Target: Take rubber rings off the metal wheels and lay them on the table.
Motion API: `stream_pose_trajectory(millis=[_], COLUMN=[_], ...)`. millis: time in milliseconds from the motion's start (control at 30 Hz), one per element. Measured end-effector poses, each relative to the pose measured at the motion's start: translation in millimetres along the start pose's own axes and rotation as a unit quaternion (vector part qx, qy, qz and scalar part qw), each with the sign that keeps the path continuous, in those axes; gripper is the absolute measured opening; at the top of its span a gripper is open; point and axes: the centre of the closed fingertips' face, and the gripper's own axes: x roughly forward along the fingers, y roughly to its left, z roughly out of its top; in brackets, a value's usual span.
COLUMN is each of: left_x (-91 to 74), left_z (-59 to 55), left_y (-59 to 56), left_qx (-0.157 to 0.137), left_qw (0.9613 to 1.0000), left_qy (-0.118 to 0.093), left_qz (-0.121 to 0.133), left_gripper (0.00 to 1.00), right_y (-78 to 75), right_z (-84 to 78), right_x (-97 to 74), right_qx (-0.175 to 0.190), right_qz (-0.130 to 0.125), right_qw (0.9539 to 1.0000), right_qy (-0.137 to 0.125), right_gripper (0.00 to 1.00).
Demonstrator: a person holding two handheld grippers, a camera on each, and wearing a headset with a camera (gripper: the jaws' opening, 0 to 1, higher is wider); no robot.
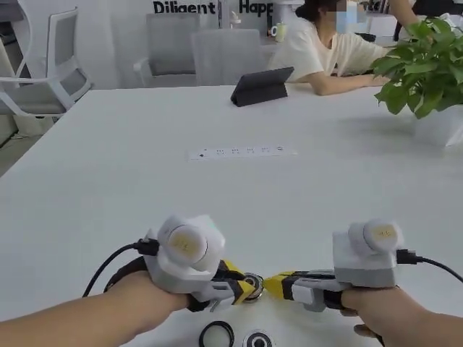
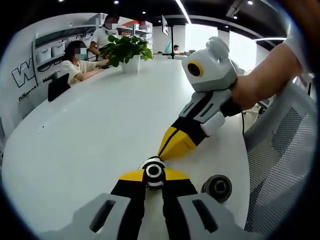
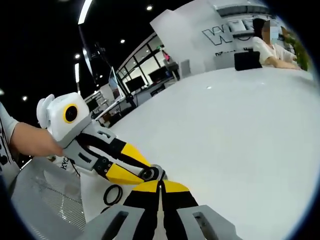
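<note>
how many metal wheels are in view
2. One wheel is clamped in the left tongs; the other wheel lies on the table beside a loose rubber ring. More may lie off-frame.

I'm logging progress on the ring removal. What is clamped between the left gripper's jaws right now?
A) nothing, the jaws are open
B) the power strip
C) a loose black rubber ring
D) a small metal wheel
D: the left gripper is shut on a small metal wheel, while a loose black ring lies on the table.
</note>
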Motion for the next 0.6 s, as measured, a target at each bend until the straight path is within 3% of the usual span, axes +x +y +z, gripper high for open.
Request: stream_pose_trajectory(millis=[400, 600], left_x=[1.3, 1.8], left_z=[1.0, 1.0], left_y=[-1.2, -0.7], left_qx=[0.000, -0.002], left_qw=[1.0000, 1.0000], left_qy=[0.001, 0.003], left_qz=[0.002, 0.004], left_gripper=[0.07, 0.07], right_y=[1.8, 4.5], right_z=[2.4, 3.9], right_x=[-1.2, -0.9], right_qx=[0.039, 0.039], right_qz=[0.005, 0.007], right_qw=[0.9991, 0.9991], right_qy=[-0.014, -0.014], right_gripper=[0.00, 0.00])
